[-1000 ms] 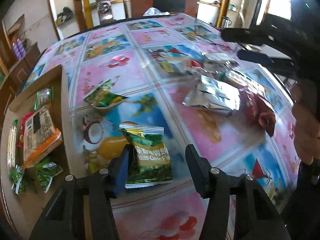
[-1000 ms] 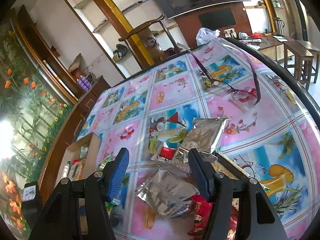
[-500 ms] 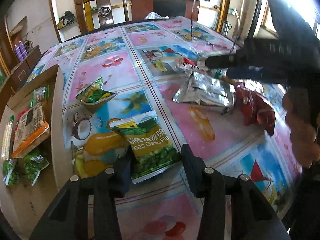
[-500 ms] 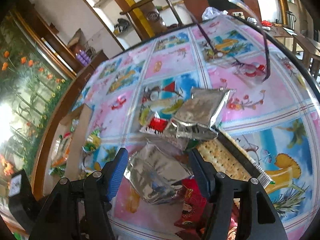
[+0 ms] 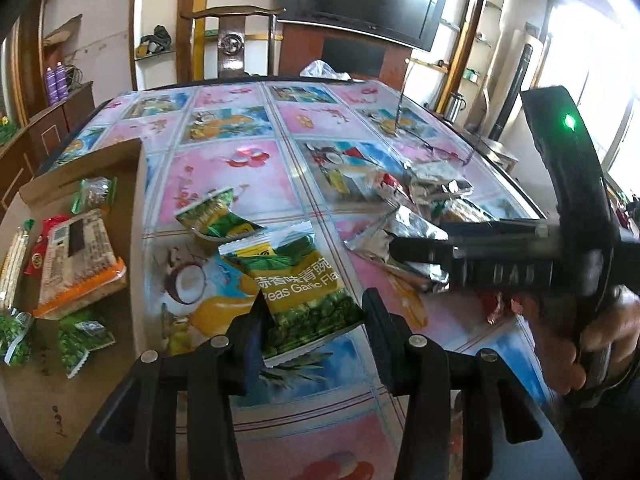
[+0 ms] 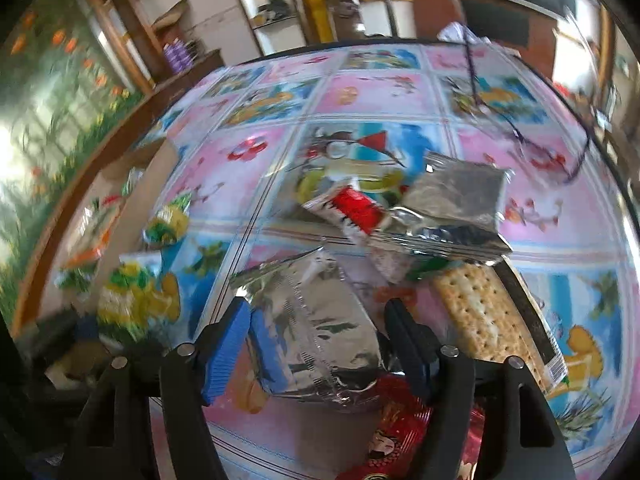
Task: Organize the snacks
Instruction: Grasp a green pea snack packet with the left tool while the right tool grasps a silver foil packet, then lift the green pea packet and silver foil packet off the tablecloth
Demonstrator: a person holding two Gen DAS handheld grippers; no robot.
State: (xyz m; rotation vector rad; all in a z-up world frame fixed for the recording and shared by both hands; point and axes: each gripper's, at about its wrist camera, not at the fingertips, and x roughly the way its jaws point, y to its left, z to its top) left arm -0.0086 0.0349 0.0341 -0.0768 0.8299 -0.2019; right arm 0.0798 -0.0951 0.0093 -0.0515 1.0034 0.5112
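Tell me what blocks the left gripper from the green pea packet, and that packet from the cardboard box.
Nothing visible blocks either. The green pea packet already lies between the open jaws of the left gripper. Between it and the cardboard box on its left there is only bare tablecloth; the smaller green packet lies farther back.

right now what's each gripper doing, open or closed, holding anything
Left gripper: open, jaws astride the green peas packet, not clamped.
Right gripper: open, jaws astride the silver foil packet, not clamped.
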